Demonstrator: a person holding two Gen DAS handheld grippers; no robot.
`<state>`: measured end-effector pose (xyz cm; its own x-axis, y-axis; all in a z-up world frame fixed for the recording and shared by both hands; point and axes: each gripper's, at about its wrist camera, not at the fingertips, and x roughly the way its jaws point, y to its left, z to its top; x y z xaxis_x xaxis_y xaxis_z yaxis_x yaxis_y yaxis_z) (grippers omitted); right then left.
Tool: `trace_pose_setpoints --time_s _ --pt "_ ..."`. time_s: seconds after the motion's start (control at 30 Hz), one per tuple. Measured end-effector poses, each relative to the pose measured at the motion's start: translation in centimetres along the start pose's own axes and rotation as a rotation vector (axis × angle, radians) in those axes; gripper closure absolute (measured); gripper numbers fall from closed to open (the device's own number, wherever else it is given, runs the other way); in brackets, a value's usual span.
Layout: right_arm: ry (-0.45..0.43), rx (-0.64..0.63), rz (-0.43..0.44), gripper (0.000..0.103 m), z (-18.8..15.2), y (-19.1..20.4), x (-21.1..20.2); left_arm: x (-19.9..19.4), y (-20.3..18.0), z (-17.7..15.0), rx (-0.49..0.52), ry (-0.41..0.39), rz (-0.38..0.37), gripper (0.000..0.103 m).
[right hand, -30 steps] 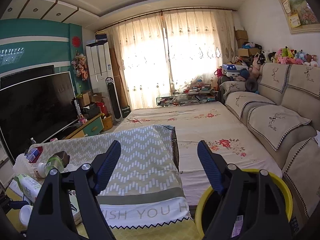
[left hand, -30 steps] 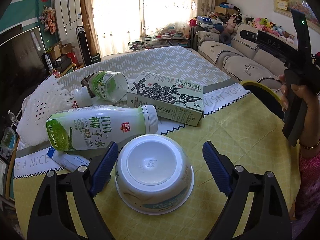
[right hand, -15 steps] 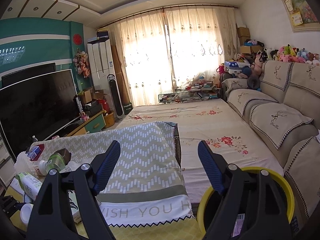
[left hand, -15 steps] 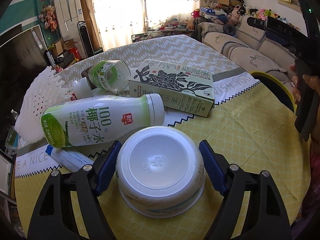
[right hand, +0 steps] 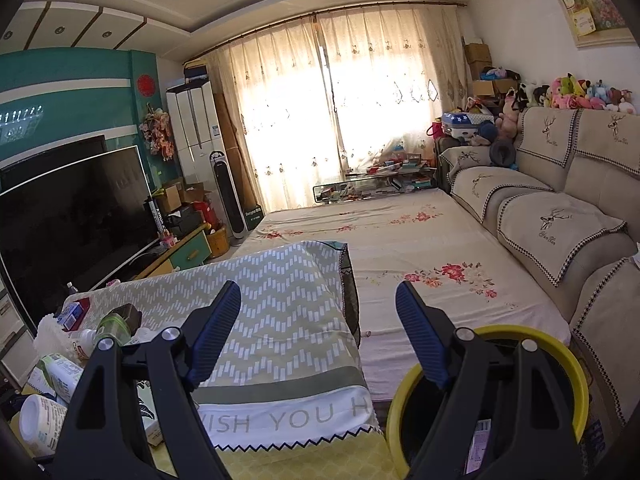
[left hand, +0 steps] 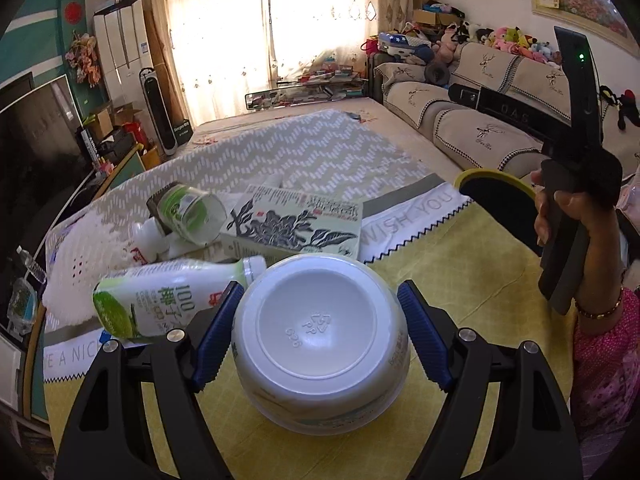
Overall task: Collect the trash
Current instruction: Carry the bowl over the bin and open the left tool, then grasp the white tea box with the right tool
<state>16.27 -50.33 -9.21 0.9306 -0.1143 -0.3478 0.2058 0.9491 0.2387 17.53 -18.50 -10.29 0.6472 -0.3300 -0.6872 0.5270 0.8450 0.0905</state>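
My left gripper is shut on an upturned white plastic bowl, its blue pads against both sides, lifted and tilted above the yellow tablecloth. Behind it lie a green-and-white coconut water bottle, a tea carton, a small clear green-labelled cup and a little white bottle. My right gripper is open and empty, held in the air beside the yellow-rimmed trash bin. The bin also shows in the left wrist view, with the right gripper's body above it.
A white foam net lies at the table's left. A zigzag-patterned cloth covers the table's far part. Beyond are a floral-covered bed, a sofa on the right and a TV on the left.
My left gripper closed its pads on the bowl and raised it, tilting its base toward the camera. The right gripper stayed open and almost still.
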Motion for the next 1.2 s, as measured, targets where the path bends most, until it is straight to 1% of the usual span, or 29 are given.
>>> trace_pose_setpoints --time_s 0.13,0.2,0.33,0.4,0.47,0.6,0.73,0.87,1.0,1.07,1.1,1.13,1.2 --pt "-0.030 0.019 -0.035 0.028 0.3 -1.5 -1.3 0.7 -2.0 2.0 0.029 -0.010 -0.030 0.025" --pt "-0.056 0.010 -0.066 0.027 0.6 -2.5 -2.8 1.4 -3.2 3.0 0.046 -0.011 -0.055 0.025" --pt "-0.088 -0.009 -0.152 0.025 0.8 -5.8 -6.7 2.6 -6.4 5.5 0.104 -0.017 -0.108 0.025" --pt "-0.111 -0.020 -0.221 0.023 0.8 -7.9 -9.1 3.3 -8.4 6.8 0.126 -0.009 -0.128 0.025" --pt "-0.125 -0.016 -0.286 0.023 0.7 -10.1 -11.2 4.4 -10.7 8.2 0.157 0.000 -0.171 0.025" --pt "-0.147 0.039 -0.393 0.023 0.3 -14.7 -15.3 6.7 -16.3 10.8 0.230 0.020 -0.261 0.025" --pt "-0.166 0.094 -0.460 0.023 -0.3 -18.3 -18.3 9.7 -22.4 12.6 0.303 0.042 -0.303 0.025" --pt "-0.167 0.121 -0.484 0.023 -0.8 -20.3 -19.3 13.4 -26.4 13.9 0.306 0.099 -0.340 0.025" --pt "-0.158 0.135 -0.474 0.023 -1.1 -20.7 -18.9 16.3 -28.1 14.7 0.280 0.118 -0.330 0.024" --pt "-0.147 0.136 -0.461 0.023 -1.2 -20.6 -18.4 16.5 -27.9 15.0 0.249 0.108 -0.329 0.023" --pt "-0.141 0.134 -0.456 0.023 -1.3 -20.4 -18.1 16.1 -27.2 15.0 0.231 0.098 -0.335 0.019" --pt "-0.133 0.133 -0.448 0.023 -1.4 -20.3 -17.8 15.5 -26.6 14.9 0.222 0.083 -0.335 0.018" --pt "-0.119 0.133 -0.430 0.023 -1.5 -19.5 -17.0 13.9 -25.1 14.8 0.205 0.030 -0.314 0.018"
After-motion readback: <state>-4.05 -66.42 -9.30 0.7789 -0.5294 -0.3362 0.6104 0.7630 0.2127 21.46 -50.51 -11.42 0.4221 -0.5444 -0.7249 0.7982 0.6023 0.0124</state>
